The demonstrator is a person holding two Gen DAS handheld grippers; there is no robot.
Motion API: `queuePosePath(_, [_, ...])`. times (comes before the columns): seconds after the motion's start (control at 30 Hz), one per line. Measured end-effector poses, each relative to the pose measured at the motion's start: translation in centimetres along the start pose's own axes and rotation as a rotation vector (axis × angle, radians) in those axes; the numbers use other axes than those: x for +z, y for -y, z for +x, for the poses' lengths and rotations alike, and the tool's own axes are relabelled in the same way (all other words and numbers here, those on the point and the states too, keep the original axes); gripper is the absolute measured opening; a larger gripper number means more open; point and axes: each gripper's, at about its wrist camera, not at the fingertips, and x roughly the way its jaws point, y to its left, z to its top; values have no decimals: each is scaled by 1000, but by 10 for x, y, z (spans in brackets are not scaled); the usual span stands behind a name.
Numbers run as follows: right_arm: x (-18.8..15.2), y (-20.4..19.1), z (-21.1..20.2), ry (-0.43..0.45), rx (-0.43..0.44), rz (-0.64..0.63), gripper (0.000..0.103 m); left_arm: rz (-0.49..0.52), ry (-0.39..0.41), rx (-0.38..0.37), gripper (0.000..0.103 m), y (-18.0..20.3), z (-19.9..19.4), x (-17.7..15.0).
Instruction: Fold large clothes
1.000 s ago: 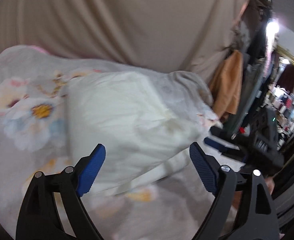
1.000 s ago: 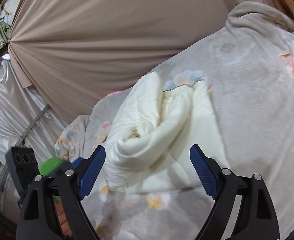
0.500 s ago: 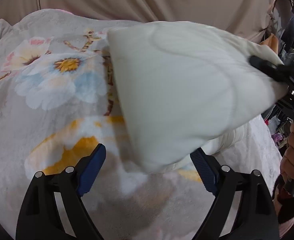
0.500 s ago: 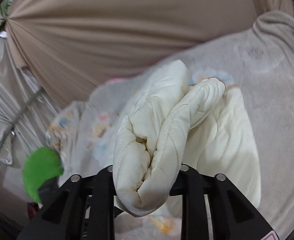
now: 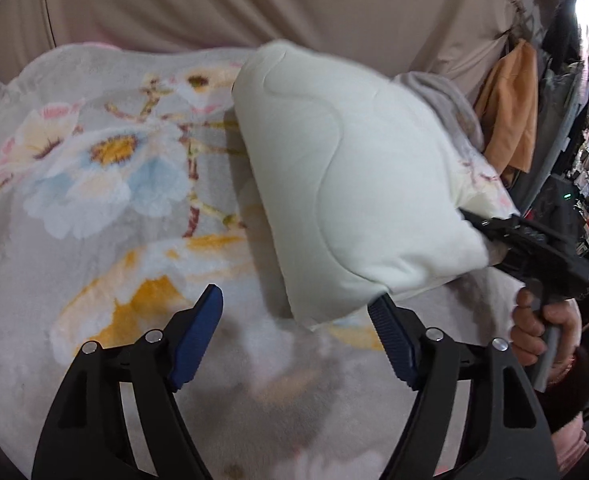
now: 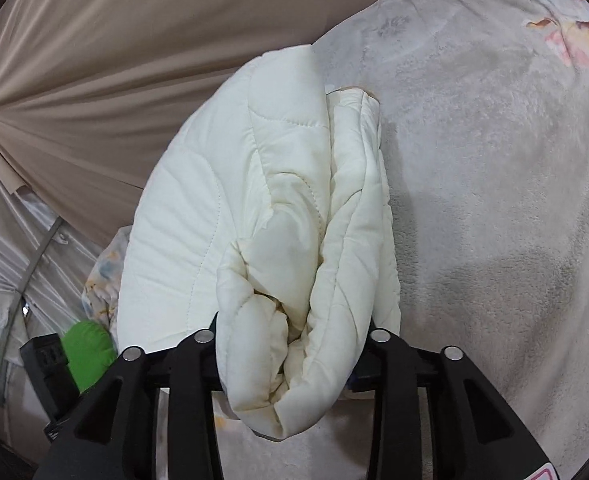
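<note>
A cream quilted garment [image 5: 346, 184], folded into a thick bundle, is held up above a grey floral blanket [image 5: 94, 184]. My right gripper [image 6: 290, 356] is shut on the bundle's folded layers [image 6: 278, 240]; its pads are hidden by the cloth. In the left wrist view the right gripper [image 5: 478, 228] grips the bundle's right end, with a hand on its handle. My left gripper [image 5: 298, 328] is open and empty, just below the bundle's lower corner, its right blue pad [image 5: 390, 336] close under the cloth.
The blanket [image 6: 494, 200] covers the work surface. A beige curtain [image 5: 254, 0] hangs behind. An orange cloth [image 5: 510, 112] and dark shelves stand at the right. A green object [image 6: 86, 348] and silver fabric lie at the left in the right wrist view.
My right gripper closed on the bundle and lifted it off the blanket. Lately the bundle swung a little right and down. My left gripper stayed open.
</note>
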Motion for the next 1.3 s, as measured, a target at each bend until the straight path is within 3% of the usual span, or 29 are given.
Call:
queuePosePath(0.1, [0, -6, -21, 31, -7, 13, 52, 1, 111, -55, 75, 7, -38, 13])
queuePosePath(0.2, [-1, -22, -54, 129, -64, -42, 54, 28, 199, -47, 82, 14, -57, 36])
queuePosePath(0.3, [3, -55, -81, 237, -139, -164, 44, 45, 208, -37, 82, 26, -46, 60])
queuePosePath(0.33, [5, -68, -84, 247, -146, -213, 35, 42, 191, -43, 82, 31, -36, 65])
queuePosePath(0.47, [10, -108, -72, 226, -142, -386, 26, -14, 98, -60, 82, 40, 17, 78])
queuePosePath(0.6, [11, -117, -29, 154, -245, -492, 16, 3, 68, 39, 82, 46, 55, 75])
queuePosePath(0.67, [10, -106, -4, 105, -330, -507, 6, 34, 88, 94, 86, 50, 64, 71])
queuePosePath(0.73, [10, -88, 14, 60, -386, -499, 3, 54, 79, 109, 89, 50, 68, 68])
queuePosePath(0.87, [7, -53, 30, 10, -351, -412, 1, 113, 63, 154, 93, 55, 83, 59])
queuePosePath(1.07, [1, -51, 35, 29, -370, -426, 1, 123, 64, 182, 93, 54, 89, 55])
queuePosePath(1.17, [5, -60, 19, 49, -330, -368, 1, 110, 62, 183, 93, 51, 89, 55])
queuePosePath(1.3, [5, -85, -28, 161, -277, -348, 2, 84, 57, 174, 93, 46, 90, 57])
